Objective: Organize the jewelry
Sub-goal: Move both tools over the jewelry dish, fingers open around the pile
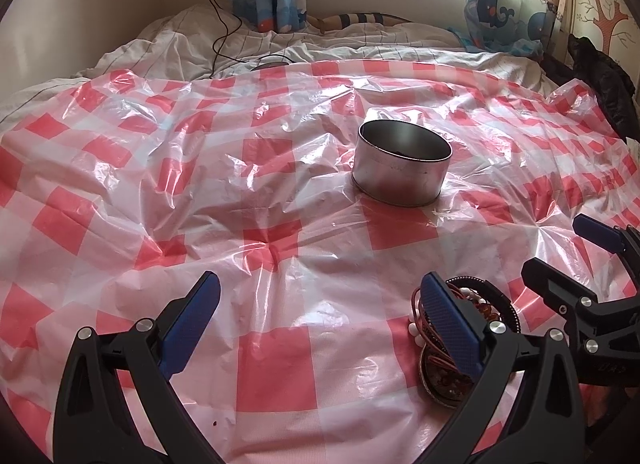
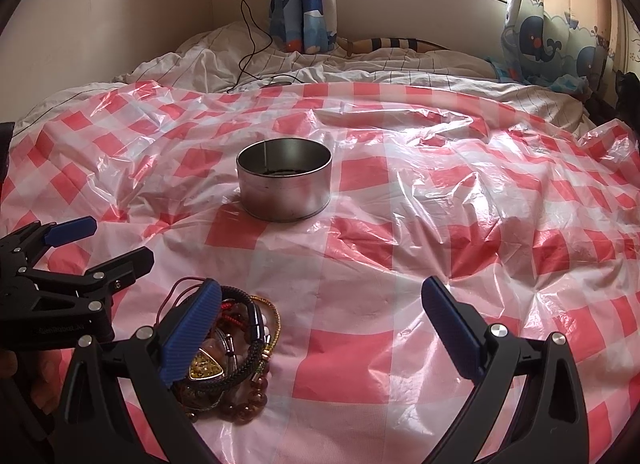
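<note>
In the left wrist view, the left gripper point(image 1: 320, 324) stands wide apart with nothing between its fingers, low over the checked plastic sheet point(image 1: 280, 200) that covers the bed. The jewelry pile point(image 1: 444, 364) lies just beside its right finger, partly hidden behind the blue pad, so I cannot tell if the pad touches it. The metal tin point(image 1: 402, 168) sits further away, upright on the sheet, which is wrinkled and puckered around it. The right gripper point(image 1: 560, 252) enters at the right edge, also spread open.

In the right wrist view, the right gripper point(image 2: 320, 324) is open and holds nothing, and the jewelry pile point(image 2: 228, 352) is at its left finger – cords, a braided bracelet, amber-looking beads and a gold triangular piece, all tangled together. The metal tin point(image 2: 284, 184) is ahead with something dark at its bottom (too small to say what). The left gripper point(image 2: 100, 242) is near the pile, open.

The risks, as I judge them: the pieces are interlaced, so a pinch on one cord may lift several, and one could drop off on the way. The sheet is slippery and loose – a finger pressing down may catch the plastic with the jewelry and drag it, which could tip the tin on the soft bed. The two grippers are close together and may bump.
</note>
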